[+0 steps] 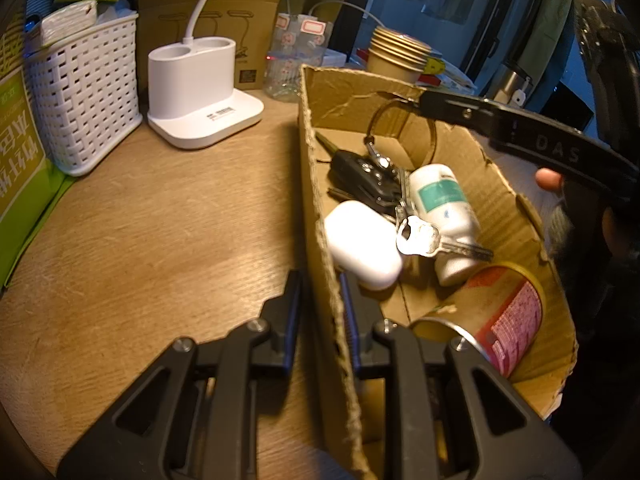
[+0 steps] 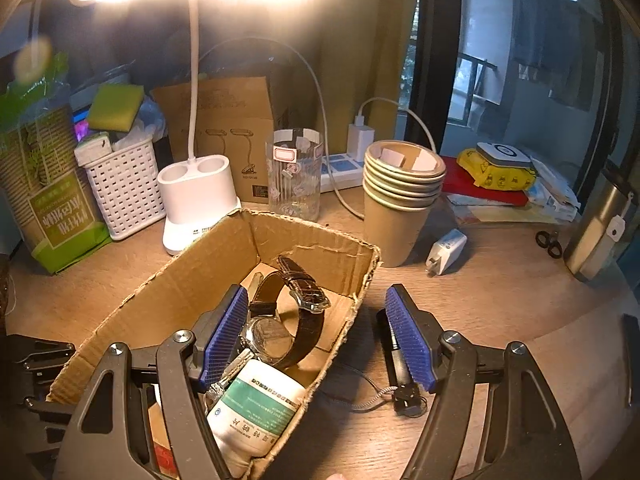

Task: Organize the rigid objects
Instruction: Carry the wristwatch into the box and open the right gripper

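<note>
Cardboard box (image 2: 320, 258) on the wooden desk (image 1: 140, 220), holding a brown-strapped watch (image 2: 298, 300), car key (image 1: 362, 174), white earbud case (image 1: 362, 246), white pill bottle (image 1: 444, 204), silver keys (image 1: 424, 238) and a red-labelled can (image 1: 506, 320). Left hand-held gripper (image 1: 322, 320) clamped shut on the box's near wall — one finger inside, one outside. Right hand-held gripper (image 2: 316, 336) spread wide, gripping nothing, straddling the box's right wall above the watch. Beyond — white lamp base (image 2: 196, 204), lattice basket (image 2: 124, 192), stacked paper cups (image 2: 400, 204), glass (image 2: 296, 172).
</note>
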`<act>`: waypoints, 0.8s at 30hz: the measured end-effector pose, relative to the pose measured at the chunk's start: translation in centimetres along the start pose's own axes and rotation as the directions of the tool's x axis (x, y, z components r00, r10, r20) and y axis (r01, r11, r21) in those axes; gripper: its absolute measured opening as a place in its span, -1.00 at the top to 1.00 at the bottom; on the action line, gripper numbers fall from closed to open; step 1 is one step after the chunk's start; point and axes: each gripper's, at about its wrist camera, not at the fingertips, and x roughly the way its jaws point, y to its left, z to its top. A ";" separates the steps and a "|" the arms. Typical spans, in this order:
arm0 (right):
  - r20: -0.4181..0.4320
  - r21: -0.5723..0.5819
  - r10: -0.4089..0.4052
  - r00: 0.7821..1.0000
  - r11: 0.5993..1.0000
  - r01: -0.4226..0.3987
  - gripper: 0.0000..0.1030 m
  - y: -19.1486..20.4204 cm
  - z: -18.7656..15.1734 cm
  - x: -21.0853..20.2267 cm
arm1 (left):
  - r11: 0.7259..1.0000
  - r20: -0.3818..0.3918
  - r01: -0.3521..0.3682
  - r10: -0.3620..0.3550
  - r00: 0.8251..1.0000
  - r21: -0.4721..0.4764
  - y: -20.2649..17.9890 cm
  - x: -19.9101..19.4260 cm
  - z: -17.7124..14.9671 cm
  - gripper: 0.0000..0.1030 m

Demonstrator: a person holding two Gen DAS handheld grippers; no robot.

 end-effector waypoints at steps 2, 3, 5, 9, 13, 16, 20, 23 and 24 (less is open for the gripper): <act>0.006 0.007 -0.002 1.000 1.000 0.002 -0.45 -0.2 0.0 -0.4 | 1.000 0.000 0.000 0.000 1.000 0.000 0.0 0.0 0.0 0.60; 0.010 0.010 -0.003 1.000 1.000 0.003 -0.45 -0.3 -0.1 -0.6 | 1.000 0.000 0.000 0.000 1.000 0.000 0.0 0.0 0.0 0.60; 0.016 0.015 -0.007 1.000 1.000 0.007 -0.45 -0.5 -0.2 -0.9 | 1.000 0.000 0.000 0.000 1.000 0.000 0.0 0.0 0.0 0.60; 0.021 0.024 -0.018 1.000 1.000 0.017 -0.45 -0.9 -0.4 -1.5 | 1.000 0.000 0.000 0.000 1.000 0.000 0.0 0.0 0.0 0.60; 0.024 0.036 -0.028 0.999 0.999 0.028 -0.45 -1.5 -0.6 -1.8 | 1.000 0.000 0.000 0.000 1.000 0.000 0.0 0.0 0.0 0.59; 0.022 0.043 -0.037 0.999 0.998 0.036 -0.45 -1.9 -1.0 -2.0 | 1.000 0.000 0.000 0.000 1.000 0.000 0.0 0.0 0.0 0.60; 0.019 0.055 -0.046 0.999 0.997 0.045 -0.45 -2.4 -1.4 -2.3 | 1.000 0.000 0.000 0.000 1.000 0.000 0.0 0.0 0.0 0.60; 0.014 0.064 -0.053 0.998 0.997 0.052 -0.45 -2.9 -1.6 -2.3 | 1.000 0.000 0.000 0.000 1.000 0.000 0.0 0.0 0.0 0.59; 0.013 0.067 -0.055 0.998 0.996 0.054 -0.45 -3.0 -1.7 -2.3 | 1.000 0.000 0.000 0.000 1.000 0.000 0.0 0.0 0.0 0.60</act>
